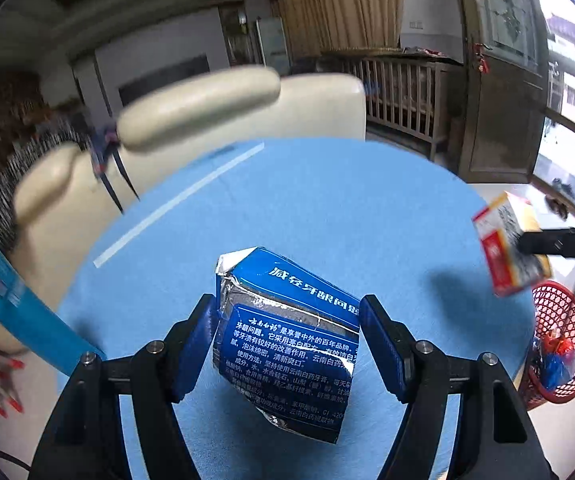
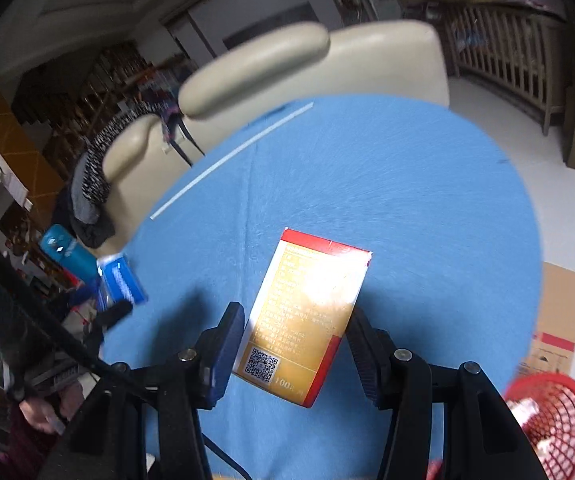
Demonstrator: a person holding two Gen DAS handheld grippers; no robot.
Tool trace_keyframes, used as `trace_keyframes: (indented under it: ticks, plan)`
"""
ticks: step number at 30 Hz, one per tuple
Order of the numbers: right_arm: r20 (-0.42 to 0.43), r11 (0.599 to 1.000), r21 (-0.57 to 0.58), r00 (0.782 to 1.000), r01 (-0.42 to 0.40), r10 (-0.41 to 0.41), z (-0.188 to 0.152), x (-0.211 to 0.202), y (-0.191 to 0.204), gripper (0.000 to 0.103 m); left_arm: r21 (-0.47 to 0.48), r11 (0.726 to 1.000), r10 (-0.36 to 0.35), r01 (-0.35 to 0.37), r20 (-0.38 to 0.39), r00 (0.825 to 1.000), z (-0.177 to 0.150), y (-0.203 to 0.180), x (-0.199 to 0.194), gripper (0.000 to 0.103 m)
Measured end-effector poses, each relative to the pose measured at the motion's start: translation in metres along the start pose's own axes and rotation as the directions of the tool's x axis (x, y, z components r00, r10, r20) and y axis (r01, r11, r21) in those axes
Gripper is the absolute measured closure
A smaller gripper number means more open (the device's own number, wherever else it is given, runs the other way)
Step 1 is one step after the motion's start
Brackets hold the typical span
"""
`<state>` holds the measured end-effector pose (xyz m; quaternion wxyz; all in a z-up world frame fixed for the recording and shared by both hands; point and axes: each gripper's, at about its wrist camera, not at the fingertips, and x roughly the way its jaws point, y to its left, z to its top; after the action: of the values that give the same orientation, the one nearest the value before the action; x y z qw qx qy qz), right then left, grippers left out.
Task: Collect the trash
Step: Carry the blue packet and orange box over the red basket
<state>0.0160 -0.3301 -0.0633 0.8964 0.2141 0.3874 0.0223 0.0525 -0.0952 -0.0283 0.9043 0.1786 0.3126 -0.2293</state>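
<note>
Between the blue pads of the left tool (image 1: pixel 287 344), a crushed blue toothpaste box (image 1: pixel 287 340) is pinched, held above the round blue surface (image 1: pixel 327 208). The right tool (image 2: pixel 295 344) pinches a red and gold box (image 2: pixel 307 312) the same way, over the near part of that surface. A red mesh basket (image 1: pixel 561 344) with scraps inside sits low at the near right edge. A thin white strip (image 1: pixel 175 200) lies at far left. Cream chairs (image 1: pixel 247 104) stand beyond.
</note>
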Motion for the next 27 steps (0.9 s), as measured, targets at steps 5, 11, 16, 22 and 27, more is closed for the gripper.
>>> trace_keyframes:
  ticks: [5, 11, 16, 22, 27]
  plan:
    - [0.087, 1.000, 0.002, 0.996, 0.014, -0.014, -0.023, -0.059, -0.015, 0.048, 0.064, 0.997, 0.031, -0.036, 0.074, 0.997, 0.016, -0.032, -0.029, 0.029]
    - [0.167, 1.000, 0.021, 0.986, 0.018, -0.021, -0.043, -0.118, -0.037, 0.048, 0.109, 0.992, 0.043, -0.056, 0.119, 0.992, 0.030, -0.069, -0.052, 0.029]
    - [0.219, 0.999, 0.046, 0.975, 0.017, -0.027, -0.059, -0.158, -0.060, 0.048, 0.145, 0.988, 0.033, -0.052, 0.129, 0.991, 0.046, -0.106, -0.053, 0.029]
    - [0.265, 0.995, 0.095, 0.962, 0.038, -0.062, -0.085, -0.196, -0.093, 0.048, 0.206, 0.978, 0.010, -0.038, 0.138, 0.990, 0.055, -0.150, -0.062, 0.029]
    - [0.304, 0.991, 0.134, 0.950, 0.029, -0.069, -0.103, -0.215, -0.116, 0.048, 0.252, 0.968, -0.015, -0.018, 0.126, 0.992, 0.056, -0.176, -0.059, 0.029]
